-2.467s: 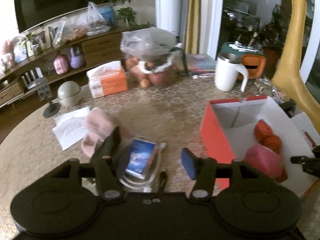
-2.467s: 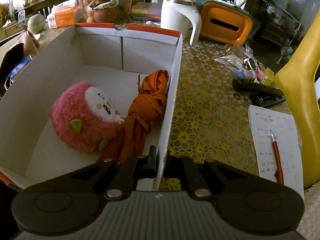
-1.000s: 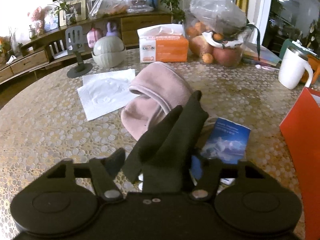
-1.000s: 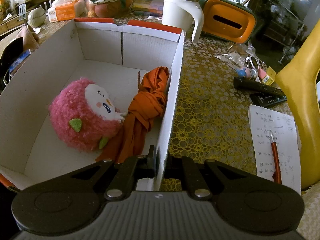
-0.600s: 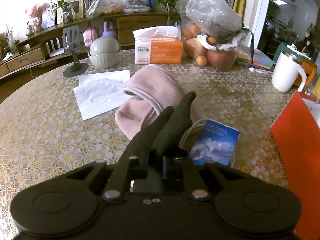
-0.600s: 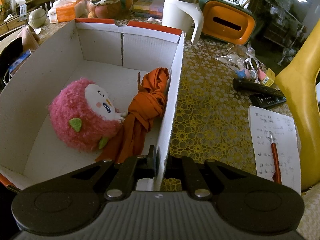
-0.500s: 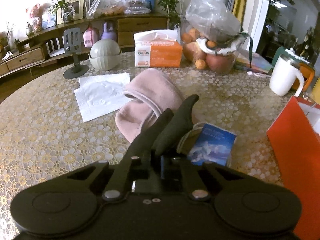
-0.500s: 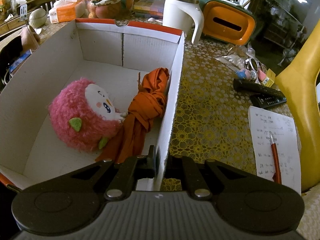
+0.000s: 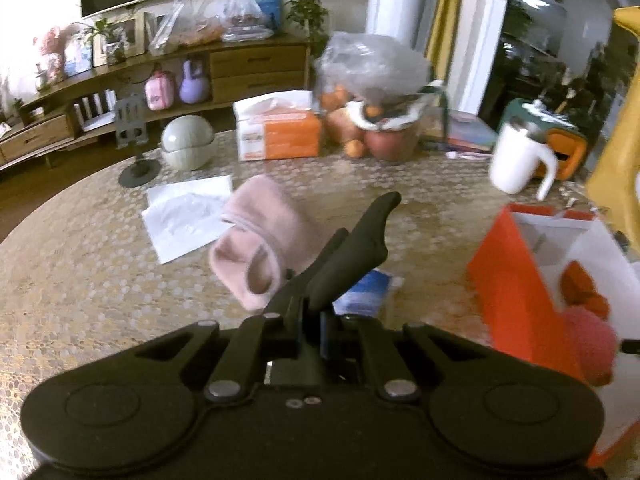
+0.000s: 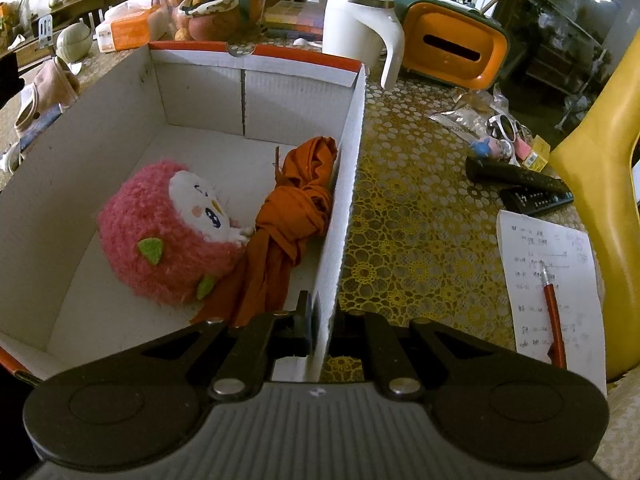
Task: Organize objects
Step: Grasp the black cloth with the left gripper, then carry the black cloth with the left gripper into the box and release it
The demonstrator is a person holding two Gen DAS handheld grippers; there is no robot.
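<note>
My right gripper (image 10: 320, 332) is clamped on the near wall of the box (image 10: 344, 200), holding it steady. Inside the box lie a pink plush toy (image 10: 160, 236) and an orange cloth (image 10: 292, 220), so those are put away. My left gripper (image 9: 310, 320) is pinched shut on a black glove (image 9: 356, 248), lifted above the worktop (image 9: 80, 264). I think the glove goes in next. A pink slipper (image 9: 260, 252) and a blue booklet (image 9: 368, 292) wait farther out, in the middle of the worktop.

Fuzzy plush toy (image 10: 160, 232), corrugated cardboard box (image 10: 344, 200)
</note>
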